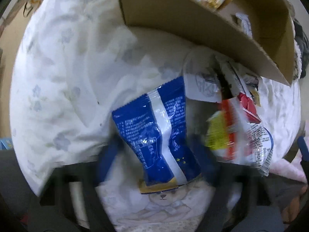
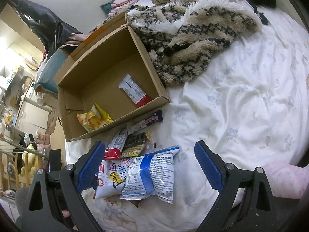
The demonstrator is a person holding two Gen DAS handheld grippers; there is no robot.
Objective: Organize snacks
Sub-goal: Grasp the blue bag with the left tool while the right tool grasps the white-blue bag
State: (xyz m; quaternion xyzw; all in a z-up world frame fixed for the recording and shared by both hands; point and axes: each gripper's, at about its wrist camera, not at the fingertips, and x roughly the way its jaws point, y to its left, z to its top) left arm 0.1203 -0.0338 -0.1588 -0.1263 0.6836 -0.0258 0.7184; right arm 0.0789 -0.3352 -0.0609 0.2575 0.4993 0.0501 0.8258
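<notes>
In the left wrist view my left gripper (image 1: pixel 154 150) is shut on a blue and white snack bag (image 1: pixel 160 127), pinched at its waist and held above the bed; the fingers are blurred. A yellow, red and white bag (image 1: pixel 237 135) lies to its right. The cardboard box (image 1: pixel 173 19) is above, with a yellow snack inside. In the right wrist view my right gripper (image 2: pixel 150 166) is open over a pile of snack bags (image 2: pixel 146 176) on the bed. The box (image 2: pixel 108 89) holds a yellow bag (image 2: pixel 92 119) and a white and red bar (image 2: pixel 135 92).
A furry black and cream blanket (image 2: pixel 189 44) lies beside the box's far right side. A white floral duvet (image 2: pixel 241 106) covers the bed. Several small bars (image 2: pixel 135 135) lie between box and pile. Furniture and clutter stand at the left (image 2: pixel 23 106).
</notes>
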